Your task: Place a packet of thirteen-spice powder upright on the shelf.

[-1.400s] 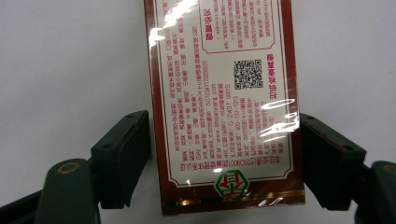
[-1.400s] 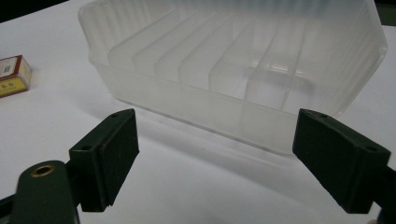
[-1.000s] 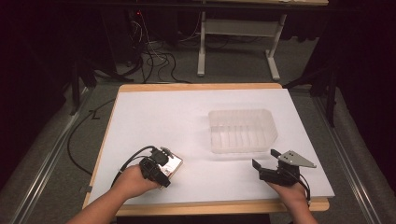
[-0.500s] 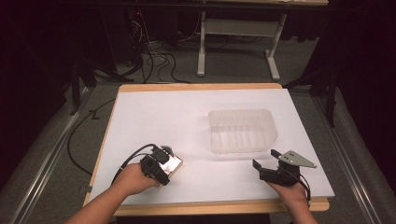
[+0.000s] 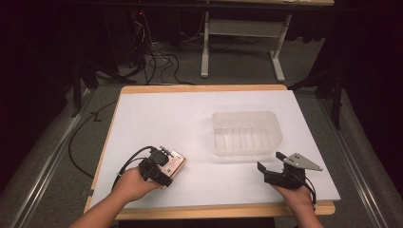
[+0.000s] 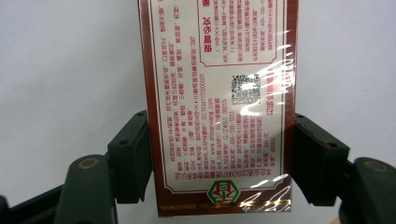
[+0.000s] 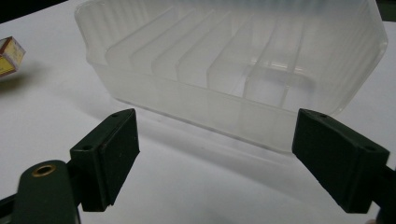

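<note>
Hands: your left hand [image 5: 132, 183] and right hand [image 5: 295, 195] both come in at the near edge of the tabletop [image 5: 199, 209], well apart from each other.
Left claw: your left claw [image 5: 164, 167] sits near the front left, pointing forward and a bit right, and it's clamped on a small carton [image 5: 172, 164]. From the left gripper view the jaws press the carton [image 6: 219, 107] on both long sides, gripping its near end.
Carton: brown-red border, pale label packed with red print, a QR code [image 6: 245, 89] and a green logo [image 6: 225, 191] at the near end, all under shiny film. It looks to be right at the white sheet, but I can't tell if it's resting on it or just off it.
Right claw: your right claw [image 5: 271, 162] is at the front right with the grey three-cornered plate [image 5: 299, 160] on top. Jaws stand wide apart with nothing between them, hovering low over the sheet.
Container: a clear plastic bin [image 5: 246, 133] sits right of centre, just beyond your right claw. In the right gripper view it [image 7: 224, 60] is dead ahead, with thin divider ribs [image 7: 187, 51] splitting the inside into slots, and the slots look bare.
Sheet: white paper [image 5: 166, 118] covers nearly the whole tabletop, wood edge showing around it.
Far stuff: grey floor past the tabletop, a tangle of black cables [image 5: 157, 61] and a white table frame [image 5: 242, 42] at the back.
</note>
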Motion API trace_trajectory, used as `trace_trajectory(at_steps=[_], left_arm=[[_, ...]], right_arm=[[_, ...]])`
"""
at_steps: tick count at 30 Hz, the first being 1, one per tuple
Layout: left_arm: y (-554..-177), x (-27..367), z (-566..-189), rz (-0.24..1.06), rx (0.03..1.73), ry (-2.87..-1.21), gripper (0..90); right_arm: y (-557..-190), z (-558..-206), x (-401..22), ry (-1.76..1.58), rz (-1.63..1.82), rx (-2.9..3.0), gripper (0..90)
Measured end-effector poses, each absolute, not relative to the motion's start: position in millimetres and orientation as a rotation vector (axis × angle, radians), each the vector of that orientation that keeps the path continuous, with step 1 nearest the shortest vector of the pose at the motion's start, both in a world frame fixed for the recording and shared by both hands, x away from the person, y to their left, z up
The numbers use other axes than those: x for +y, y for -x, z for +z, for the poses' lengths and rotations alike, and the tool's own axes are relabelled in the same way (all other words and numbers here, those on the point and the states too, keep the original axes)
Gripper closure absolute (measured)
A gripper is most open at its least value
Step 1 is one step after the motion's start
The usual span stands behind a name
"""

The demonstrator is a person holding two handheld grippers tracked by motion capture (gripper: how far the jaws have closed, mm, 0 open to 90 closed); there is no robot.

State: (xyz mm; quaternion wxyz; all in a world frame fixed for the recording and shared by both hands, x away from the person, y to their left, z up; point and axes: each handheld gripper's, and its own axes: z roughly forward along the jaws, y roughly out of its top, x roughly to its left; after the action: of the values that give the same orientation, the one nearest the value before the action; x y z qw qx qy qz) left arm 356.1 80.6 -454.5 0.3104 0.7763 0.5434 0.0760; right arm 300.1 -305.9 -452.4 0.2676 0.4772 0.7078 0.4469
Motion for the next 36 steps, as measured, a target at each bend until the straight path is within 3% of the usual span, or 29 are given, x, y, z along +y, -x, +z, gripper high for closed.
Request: trace_trajectory(at_steps=[1, 2, 17, 32, 33, 34, 36], left_arm=[[-356.0, 82.2, -454.0, 0.201, 1.426, -2.055, 31.8], [-355.2, 77.6, -455.9, 0.22, 1.472, -1.953, 31.8], [-347.1, 78.0, -449.8, 0.219, 1.396, -1.786, 32.0], [-343.5, 73.4, -441.7, 0.235, 1.329, -1.512, 32.0], [-342.4, 87.2, -441.1, 0.265, 1.25, -1.733, 32.0], [-343.5, 71.2, -441.9, 0.241, 1.319, -1.495, 32.0], [-343.8, 68.9, -441.3, 0.256, 1.302, -1.467, 32.0]], right_arm=[[-299.8, -452.3, -305.6, -1.288, 1.208, 1.91, 15.2], [-299.5, -452.2, -305.3, -1.286, 1.21, 1.909, 15.2], [-298.5, -452.0, -304.3, -1.268, 1.214, 1.909, 15.2], [-297.7, -452.5, -305.1, -1.258, 1.223, 1.897, 15.1], [-297.7, -452.5, -305.2, -1.256, 1.224, 1.898, 15.2], [-297.5, -452.4, -305.2, -1.255, 1.226, 1.896, 15.2], [-297.3, -452.3, -305.4, -1.254, 1.229, 1.894, 15.2]])
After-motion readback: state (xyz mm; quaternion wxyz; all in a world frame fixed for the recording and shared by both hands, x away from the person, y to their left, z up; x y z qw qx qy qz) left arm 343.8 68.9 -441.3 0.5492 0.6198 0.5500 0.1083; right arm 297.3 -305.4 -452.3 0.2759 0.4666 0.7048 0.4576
